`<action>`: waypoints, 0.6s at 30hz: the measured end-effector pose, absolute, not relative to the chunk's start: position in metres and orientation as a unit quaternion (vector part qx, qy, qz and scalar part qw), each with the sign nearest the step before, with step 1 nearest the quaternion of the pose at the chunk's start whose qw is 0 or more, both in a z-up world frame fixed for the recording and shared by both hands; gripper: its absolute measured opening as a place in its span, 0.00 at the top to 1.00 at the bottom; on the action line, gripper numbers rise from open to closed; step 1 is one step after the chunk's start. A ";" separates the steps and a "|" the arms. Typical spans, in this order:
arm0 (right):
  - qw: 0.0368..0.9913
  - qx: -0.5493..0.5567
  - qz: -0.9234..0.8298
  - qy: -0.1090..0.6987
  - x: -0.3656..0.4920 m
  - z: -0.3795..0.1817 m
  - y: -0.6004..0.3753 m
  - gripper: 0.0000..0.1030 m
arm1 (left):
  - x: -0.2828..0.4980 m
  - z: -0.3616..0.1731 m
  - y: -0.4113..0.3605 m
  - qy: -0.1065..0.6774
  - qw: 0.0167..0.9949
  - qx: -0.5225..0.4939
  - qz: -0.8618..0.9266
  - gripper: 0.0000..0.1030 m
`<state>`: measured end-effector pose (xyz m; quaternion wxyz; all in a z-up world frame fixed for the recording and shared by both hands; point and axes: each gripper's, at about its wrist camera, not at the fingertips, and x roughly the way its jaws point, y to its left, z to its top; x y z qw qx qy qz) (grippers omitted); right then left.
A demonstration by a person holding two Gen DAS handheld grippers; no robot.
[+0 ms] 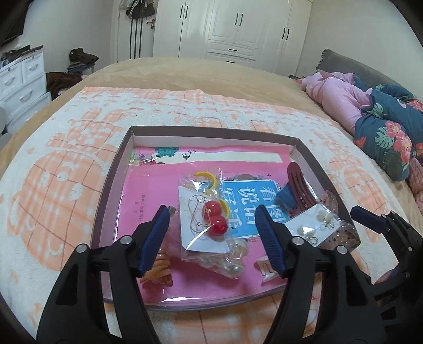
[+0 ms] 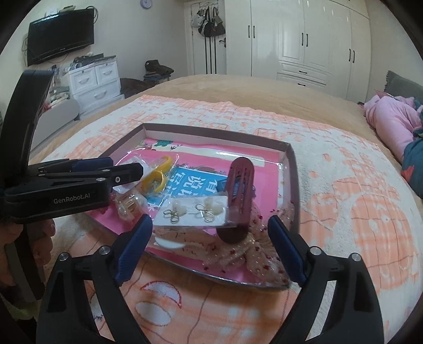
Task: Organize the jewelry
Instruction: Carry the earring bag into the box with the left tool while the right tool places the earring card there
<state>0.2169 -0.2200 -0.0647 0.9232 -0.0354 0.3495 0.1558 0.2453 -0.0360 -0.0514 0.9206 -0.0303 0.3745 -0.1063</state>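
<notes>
Red-bead earrings [image 1: 214, 217], carded in a slick bag: lying in the tray [image 1: 111, 180], between the left tongs [image 1: 212, 222], which are hanging wide open, empty. Light, flimsy; pinching the card edge looks safest. Flower earrings [image 2: 191, 210]: lying ahead of the right tongs [image 2: 210, 232], also gaping, empty.

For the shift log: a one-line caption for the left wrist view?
Open left gripper hovers over bagged red bead earrings in the box lid.

White wardrobe [image 2: 304, 39], wall-mounted TV [image 2: 60, 35], white drawer unit [image 2: 92, 79], bags seemingly hung on door [image 2: 210, 21], tan bed [image 1: 198, 71]
</notes>
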 end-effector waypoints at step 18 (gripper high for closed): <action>0.939 -0.012 0.105 0.327 0.195 -0.048 -0.249 0.08 | 0.221 -0.029 -0.041 0.358 0.926 -0.039 -0.112 0.13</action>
